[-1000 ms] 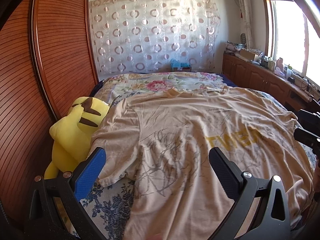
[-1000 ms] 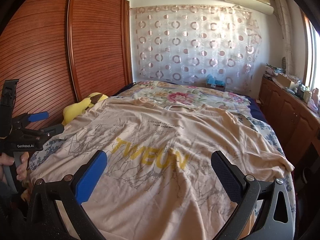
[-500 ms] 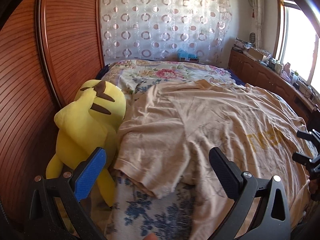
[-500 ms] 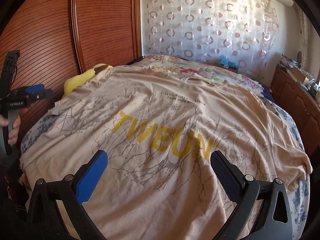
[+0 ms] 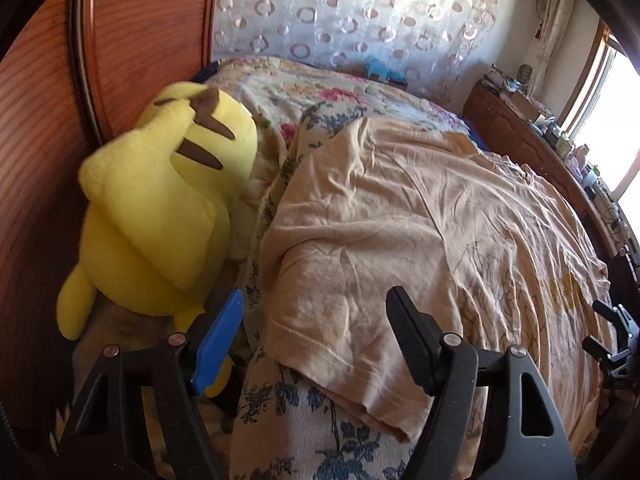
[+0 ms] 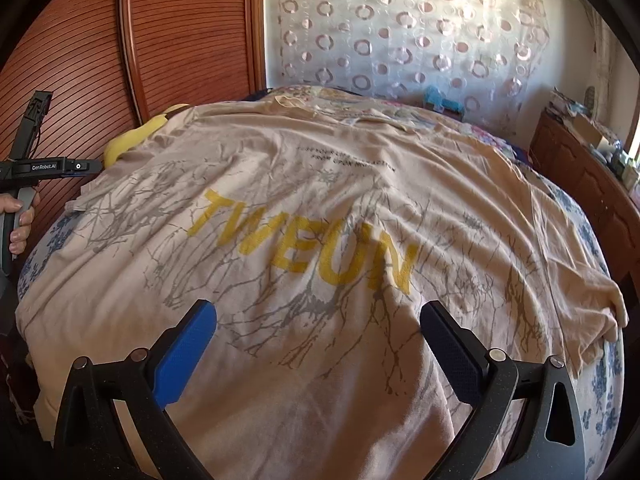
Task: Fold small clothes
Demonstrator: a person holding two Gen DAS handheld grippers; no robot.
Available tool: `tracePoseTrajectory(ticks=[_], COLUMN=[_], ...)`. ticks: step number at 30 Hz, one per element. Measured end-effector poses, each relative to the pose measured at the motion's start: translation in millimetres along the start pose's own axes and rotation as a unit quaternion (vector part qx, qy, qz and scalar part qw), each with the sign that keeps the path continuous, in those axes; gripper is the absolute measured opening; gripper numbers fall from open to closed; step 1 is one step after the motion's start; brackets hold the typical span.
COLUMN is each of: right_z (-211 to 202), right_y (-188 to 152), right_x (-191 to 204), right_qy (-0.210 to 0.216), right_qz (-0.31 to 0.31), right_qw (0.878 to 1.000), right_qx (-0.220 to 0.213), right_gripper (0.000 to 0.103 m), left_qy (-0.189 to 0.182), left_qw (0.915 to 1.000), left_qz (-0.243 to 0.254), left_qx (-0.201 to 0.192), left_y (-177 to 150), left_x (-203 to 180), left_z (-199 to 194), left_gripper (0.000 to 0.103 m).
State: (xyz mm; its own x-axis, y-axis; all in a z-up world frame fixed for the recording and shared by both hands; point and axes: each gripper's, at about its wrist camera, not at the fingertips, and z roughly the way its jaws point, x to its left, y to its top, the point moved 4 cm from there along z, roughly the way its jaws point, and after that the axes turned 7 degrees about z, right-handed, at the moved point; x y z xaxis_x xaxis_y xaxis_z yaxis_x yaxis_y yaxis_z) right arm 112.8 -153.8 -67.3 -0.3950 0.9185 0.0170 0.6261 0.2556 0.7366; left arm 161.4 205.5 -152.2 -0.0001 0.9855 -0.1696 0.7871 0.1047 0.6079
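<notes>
Now the left gripper (image 5: 312, 334), jaws just narrowing yet apart, frames the t-shirt (image 5: 400, 240) sleeve hem beside a yellow plush toy (image 5: 160, 208); the right gripper (image 6: 318, 344) gapes empty over it.

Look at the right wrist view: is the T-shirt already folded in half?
No, the T-shirt lies spread flat across the bed, its yellow lettering fully showing.
</notes>
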Motion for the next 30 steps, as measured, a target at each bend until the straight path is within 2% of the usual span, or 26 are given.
tracePoseTrajectory(ticks=[3, 5, 7, 9, 13, 16, 22, 25, 26, 28, 30], right_z=[4, 4, 4, 4, 6, 7, 8, 8, 8, 8, 8], right_y=[3, 4, 3, 4, 5, 6, 7, 7, 7, 6, 7], right_x=[2, 2, 2, 1, 4, 3, 3, 2, 2, 3, 3], right_qy=[0.001, 0.001, 0.001, -0.002, -0.003, -0.003, -0.003, -0.002, -0.002, -0.002, -0.002], right_qz=[0.003, 0.004, 0.004, 0.004, 0.0, 0.0, -0.002, -0.003, -0.003, -0.003, -0.004], right_qw=[1.0, 1.0, 1.0, 1.0, 1.0, 1.0, 1.0, 1.0, 1.0, 1.0, 1.0], right_qx=[0.001, 0.0, 0.0, 0.001, 0.004, 0.004, 0.006, 0.007, 0.007, 0.007, 0.008], right_gripper=[0.101, 0.101, 0.101, 0.101, 0.101, 0.101, 0.101, 0.101, 0.101, 0.101, 0.101], left_qy=[-0.021, -0.047, -0.057, -0.046, 0.011, 0.027, 0.036, 0.04, 0.042, 0.042, 0.044], left_qw=[0.9993, 0.9982, 0.9977, 0.9987, 0.9998, 0.999, 0.9963, 0.9954, 0.9958, 0.9966, 0.9969], left_qz=[-0.018, -0.029, -0.031, -0.018, 0.017, 0.033, 0.07, 0.072, 0.068, 0.063, 0.062], left_qx=[0.027, 0.024, 0.019, 0.015, 0.007, -0.008, -0.035, -0.048, -0.045, -0.033, -0.02], left_y=[2, 3, 4, 4, 7, 12, 27, 33, 35, 36, 37], left_x=[5, 6, 5, 2, -1, -3, -21, -19, -15, -9, -5], left_z=[16, 18, 15, 11, 1, -10, -31, -34, -31, -23, -12], left_gripper=[0.065, 0.054, 0.037, 0.032, 0.008, 0.005, 0.004, 0.006, 0.01, 0.045, 0.052])
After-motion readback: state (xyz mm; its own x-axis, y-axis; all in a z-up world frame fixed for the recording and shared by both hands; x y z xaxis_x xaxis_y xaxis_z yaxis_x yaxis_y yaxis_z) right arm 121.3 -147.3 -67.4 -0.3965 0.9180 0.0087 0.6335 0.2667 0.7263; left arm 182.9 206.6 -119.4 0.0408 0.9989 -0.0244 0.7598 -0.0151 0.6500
